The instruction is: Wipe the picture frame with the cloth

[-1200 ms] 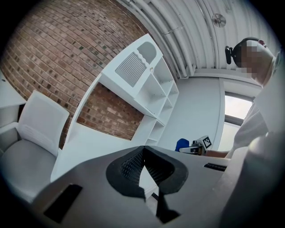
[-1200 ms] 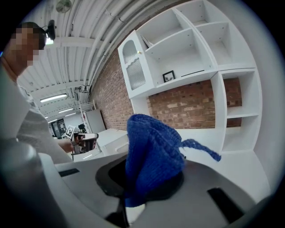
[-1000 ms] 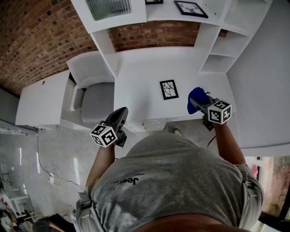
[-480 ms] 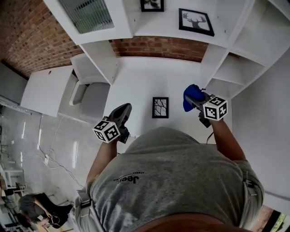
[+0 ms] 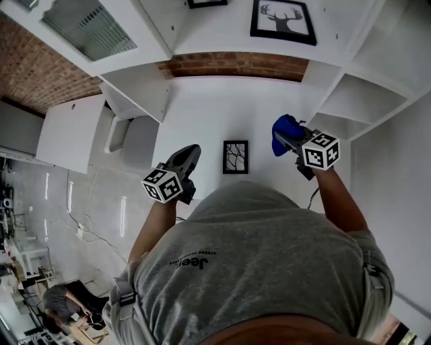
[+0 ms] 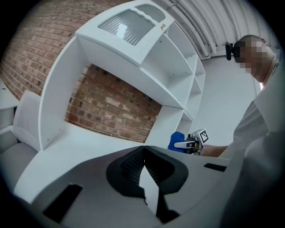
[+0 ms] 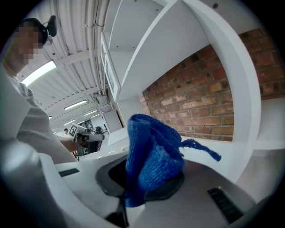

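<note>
A small black picture frame (image 5: 236,158) with a branch pattern lies flat on the white desk (image 5: 222,108), between my two grippers. My left gripper (image 5: 191,151) hovers just left of the frame, apart from it. Its jaws are shut with nothing between them, as the left gripper view (image 6: 142,153) shows. My right gripper (image 5: 285,141) is to the right of the frame and shut on a bunched blue cloth (image 5: 284,129). In the right gripper view the cloth (image 7: 153,156) stands up out of the jaws and hides their tips.
White shelving rises behind the desk against a brick wall (image 5: 236,65). A deer picture (image 5: 283,20) and another frame (image 5: 205,3) stand on the upper shelf. Open cubbies (image 5: 350,101) are at the right, and a grey chair (image 5: 138,143) is at the left.
Both grippers have moved forward over the desk. They now sit either side of the frame, which lies closer in. The cloth stays in the right gripper; the left jaws stay shut.
</note>
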A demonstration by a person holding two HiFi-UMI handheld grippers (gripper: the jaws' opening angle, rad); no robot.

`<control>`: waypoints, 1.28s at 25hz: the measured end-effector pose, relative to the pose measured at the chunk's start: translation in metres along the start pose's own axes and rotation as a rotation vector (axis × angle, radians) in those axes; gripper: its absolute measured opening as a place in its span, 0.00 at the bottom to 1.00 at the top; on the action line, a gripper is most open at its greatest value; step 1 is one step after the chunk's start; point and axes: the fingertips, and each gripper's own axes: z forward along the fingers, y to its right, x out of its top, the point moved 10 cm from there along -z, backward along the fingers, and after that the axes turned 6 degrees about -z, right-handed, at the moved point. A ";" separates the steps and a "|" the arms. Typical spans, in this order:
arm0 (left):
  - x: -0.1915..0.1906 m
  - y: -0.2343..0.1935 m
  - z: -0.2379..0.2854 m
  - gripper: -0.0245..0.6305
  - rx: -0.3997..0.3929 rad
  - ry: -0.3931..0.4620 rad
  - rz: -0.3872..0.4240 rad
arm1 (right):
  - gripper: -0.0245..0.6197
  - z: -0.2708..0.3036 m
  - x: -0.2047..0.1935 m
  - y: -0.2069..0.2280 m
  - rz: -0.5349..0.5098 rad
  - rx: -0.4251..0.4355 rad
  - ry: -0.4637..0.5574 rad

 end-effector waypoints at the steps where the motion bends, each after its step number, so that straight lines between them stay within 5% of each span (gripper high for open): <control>1: 0.001 -0.004 0.003 0.07 -0.009 -0.013 0.000 | 0.12 0.002 -0.003 -0.001 0.010 -0.008 -0.003; 15: 0.006 -0.090 0.029 0.07 -0.239 -0.208 0.023 | 0.12 0.037 -0.027 -0.045 0.153 -0.255 -0.078; 25: -0.013 -0.103 0.035 0.07 -0.267 -0.315 0.062 | 0.12 0.063 -0.042 -0.053 0.176 -0.250 -0.138; 32: -0.054 -0.089 0.073 0.07 -0.269 -0.476 0.258 | 0.12 0.080 -0.066 -0.046 0.176 -0.182 -0.209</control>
